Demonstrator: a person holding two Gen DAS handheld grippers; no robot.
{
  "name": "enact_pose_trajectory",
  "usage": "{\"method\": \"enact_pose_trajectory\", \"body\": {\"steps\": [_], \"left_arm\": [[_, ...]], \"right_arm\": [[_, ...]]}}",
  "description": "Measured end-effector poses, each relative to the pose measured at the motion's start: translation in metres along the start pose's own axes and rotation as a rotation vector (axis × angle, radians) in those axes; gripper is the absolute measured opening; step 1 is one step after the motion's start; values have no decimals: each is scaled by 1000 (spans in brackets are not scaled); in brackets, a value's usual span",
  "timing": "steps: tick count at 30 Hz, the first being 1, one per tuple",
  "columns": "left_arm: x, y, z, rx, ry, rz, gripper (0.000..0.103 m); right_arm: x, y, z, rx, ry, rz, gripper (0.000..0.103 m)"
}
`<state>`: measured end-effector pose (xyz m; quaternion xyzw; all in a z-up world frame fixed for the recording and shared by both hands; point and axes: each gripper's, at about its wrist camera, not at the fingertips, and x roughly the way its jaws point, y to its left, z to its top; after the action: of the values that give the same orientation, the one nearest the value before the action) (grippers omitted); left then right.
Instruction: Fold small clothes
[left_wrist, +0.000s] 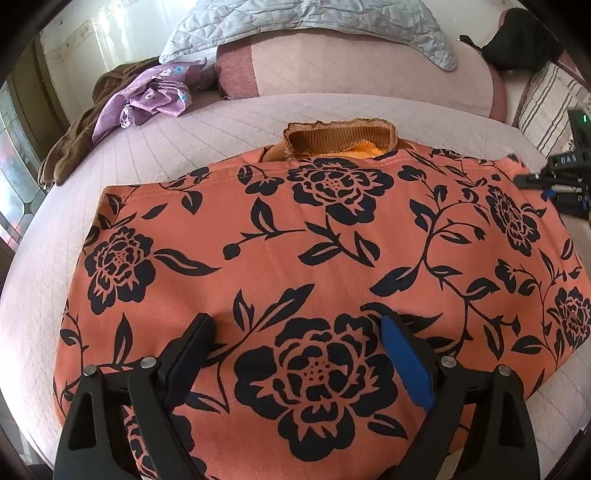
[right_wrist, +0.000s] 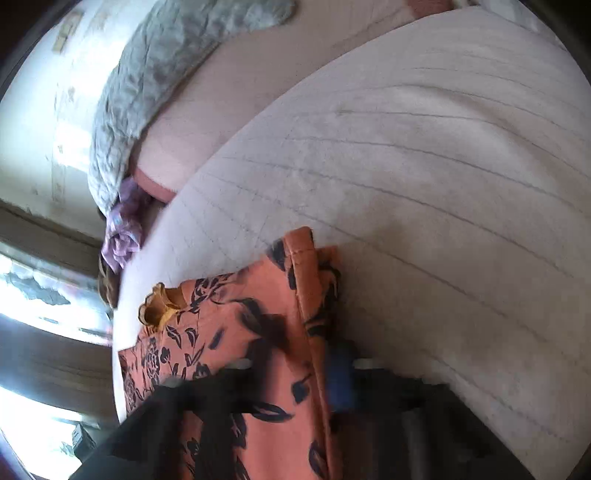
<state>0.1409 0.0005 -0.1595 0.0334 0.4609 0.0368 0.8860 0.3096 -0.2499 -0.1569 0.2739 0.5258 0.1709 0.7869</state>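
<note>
Your orange floral top (left_wrist: 295, 258) lies flat on the bed (left_wrist: 221, 122). Left tool (left_wrist: 295, 354) hovers open; right tool (right_wrist: 295, 369) pinches its edge. Pull hard and the fabric slips or bunches.

We see our left tool (left_wrist: 297, 328): black angular fingers, one faced with a blue pad (left_wrist: 408, 363), silver screws at the joints. Our right tool (right_wrist: 295, 373) blurs black and blue.
</note>
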Motion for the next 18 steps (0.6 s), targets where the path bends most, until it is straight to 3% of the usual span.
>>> {"method": "enact_pose_trajectory", "body": {"steps": [3, 4, 6, 8, 10, 13, 14, 18], "left_arm": [[3, 0, 0, 0, -1, 5, 95], [3, 2, 1, -1, 3, 2, 95], [4, 4, 3, -2, 12, -10, 95], [3, 5, 5, -5, 18, -17, 95], [-2, 8, 6, -19, 21, -28, 94], [-28, 16, -1, -30, -36, -45, 94], [-39, 20, -6, -24, -61, -47, 94], [-73, 52, -34, -52, -119, -43, 94]], "right_arm": [[-5, 10, 1, -67, -68, -148, 15], [-4, 3, 1, -32, -91, -193, 22], [-11, -9, -5, 51, -118, -146, 31], [-26, -4, -17, 51, -148, -140, 47], [-52, 11, -36, 11, -203, -159, 49], [-90, 39, -79, -21, -226, -78, 54], [-96, 46, -93, -25, -221, -56, 60], [-102, 73, -160, -86, -174, 5, 65]]}}
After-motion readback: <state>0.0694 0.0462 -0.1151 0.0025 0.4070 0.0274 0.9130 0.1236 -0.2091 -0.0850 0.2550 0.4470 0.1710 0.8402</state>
